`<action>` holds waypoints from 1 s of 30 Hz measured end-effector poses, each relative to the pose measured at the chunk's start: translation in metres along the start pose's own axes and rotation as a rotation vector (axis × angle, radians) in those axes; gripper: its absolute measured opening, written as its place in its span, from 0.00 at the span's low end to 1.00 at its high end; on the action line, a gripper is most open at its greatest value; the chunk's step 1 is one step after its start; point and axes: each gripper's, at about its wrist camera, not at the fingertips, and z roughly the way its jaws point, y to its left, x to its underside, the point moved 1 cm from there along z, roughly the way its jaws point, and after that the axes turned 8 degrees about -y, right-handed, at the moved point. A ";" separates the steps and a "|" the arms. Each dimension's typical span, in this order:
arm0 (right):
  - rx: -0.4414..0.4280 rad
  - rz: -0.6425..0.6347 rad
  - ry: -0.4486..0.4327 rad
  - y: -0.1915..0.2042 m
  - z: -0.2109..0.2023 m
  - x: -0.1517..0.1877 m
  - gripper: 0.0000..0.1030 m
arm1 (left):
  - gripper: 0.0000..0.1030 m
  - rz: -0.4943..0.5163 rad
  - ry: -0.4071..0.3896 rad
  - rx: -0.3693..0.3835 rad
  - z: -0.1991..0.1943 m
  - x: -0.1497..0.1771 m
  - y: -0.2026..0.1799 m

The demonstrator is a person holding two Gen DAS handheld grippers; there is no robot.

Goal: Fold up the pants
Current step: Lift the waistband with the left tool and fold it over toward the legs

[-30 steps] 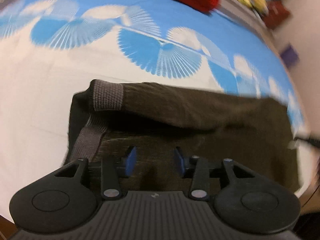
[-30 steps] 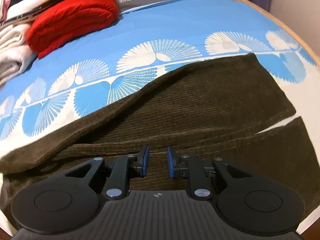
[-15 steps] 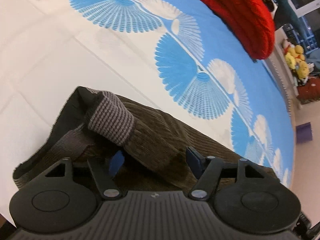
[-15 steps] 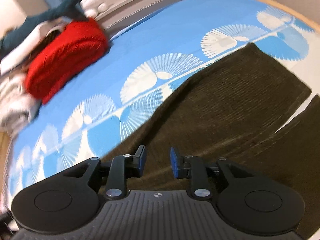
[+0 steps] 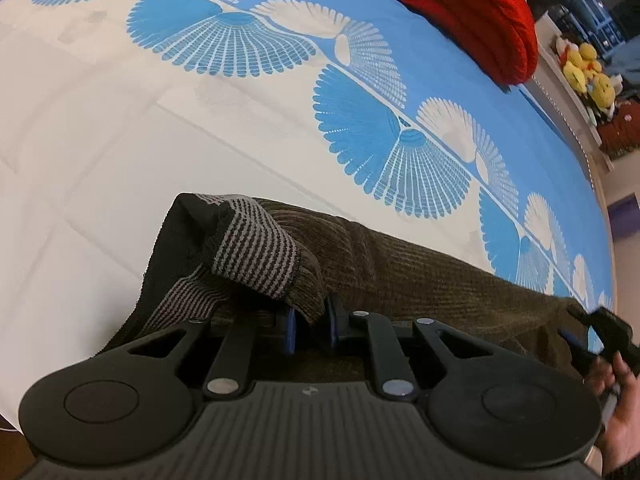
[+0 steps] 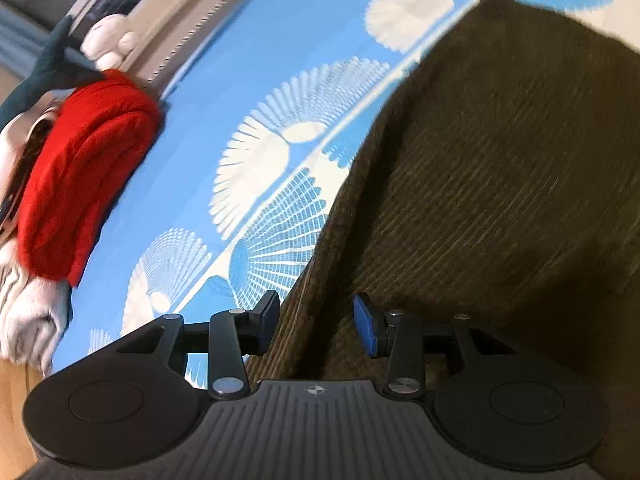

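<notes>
Dark olive corduroy pants (image 5: 440, 280) lie on the patterned bedsheet (image 5: 120, 140). Their grey striped waistband (image 5: 256, 256) is turned over at the near left corner. My left gripper (image 5: 311, 326) points steeply down at that corner, its jaws closing, and the blue pads pinch the folded fabric edge. In the right wrist view the pants (image 6: 500, 200) fill the right side. My right gripper (image 6: 316, 324) straddles their left edge, its jaws opening, the pads apart from the cloth. The right gripper (image 5: 588, 336) and a hand (image 5: 616, 420) also show at the left view's right edge.
A folded red knit (image 5: 472, 8) lies at the far side of the bed, also in the right wrist view (image 6: 80, 168), next to white folded clothes (image 6: 28, 312). Yellow plush toys (image 5: 588, 68) sit on a ledge beyond. A wooden edge (image 6: 16, 400) borders the bed.
The left jaws have drawn together onto the turned-over waistband corner. The right gripper rolled and dropped toward the pants' far edge, and its jaws widened.
</notes>
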 end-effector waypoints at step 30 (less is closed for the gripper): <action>-0.328 -0.738 0.219 -0.069 -0.163 0.052 0.02 | 0.00 0.310 -0.013 -0.009 -0.063 0.036 0.047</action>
